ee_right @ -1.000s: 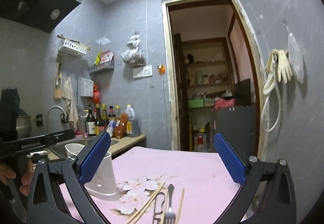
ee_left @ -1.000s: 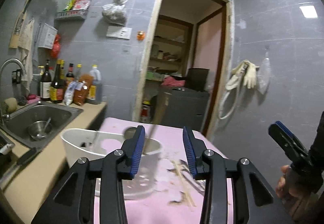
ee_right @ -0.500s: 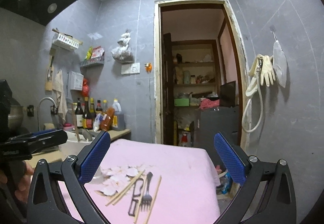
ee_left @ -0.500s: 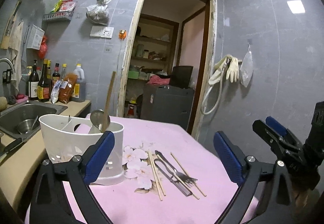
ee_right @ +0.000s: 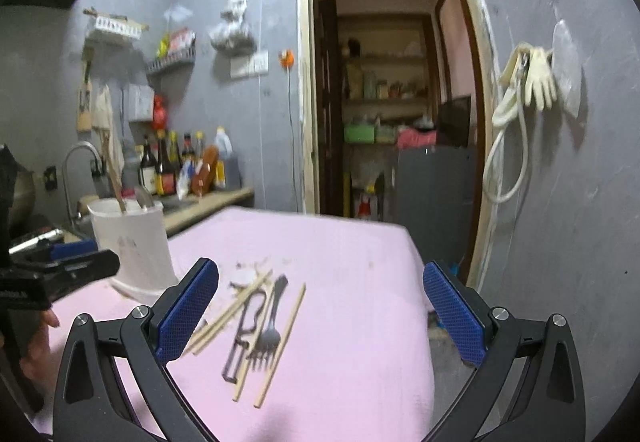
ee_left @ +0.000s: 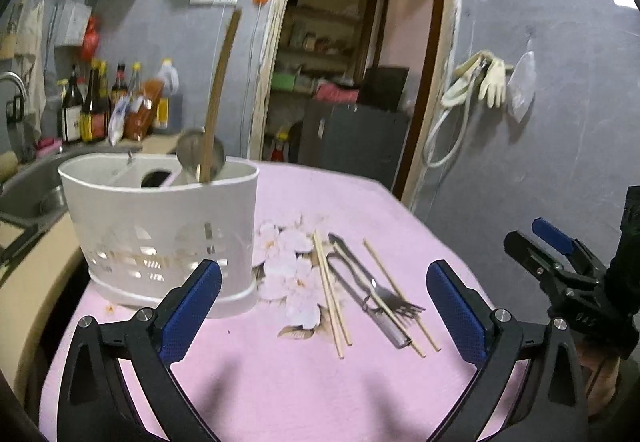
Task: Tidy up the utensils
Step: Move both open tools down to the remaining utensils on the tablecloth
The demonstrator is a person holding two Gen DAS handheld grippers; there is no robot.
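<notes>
On the pink table, left wrist view: my left gripper (ee_left: 322,306) is opening, nothing between its fingers.
Holder (ee_left: 160,230): near the table's left edge, ladle (ee_left: 202,150) inside.
Chopsticks (ee_left: 332,298), fork (ee_left: 384,292): mid-table.
Right wrist view: my right gripper (ee_right: 320,314) is spread wide, empty, above the fork (ee_right: 268,334).

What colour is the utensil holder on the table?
White; the utensil holder shows best in the left wrist view.

**Camera Placement**

Each fisheye camera rides behind its claw, angled slightly downward across the pink worktop (ee_left: 280,382) toward the doorway (ee_right: 392,102). Both views share the white utensil holder (ee_left: 160,226), loose utensils (ee_right: 260,326) and doorway, seen close.
</notes>
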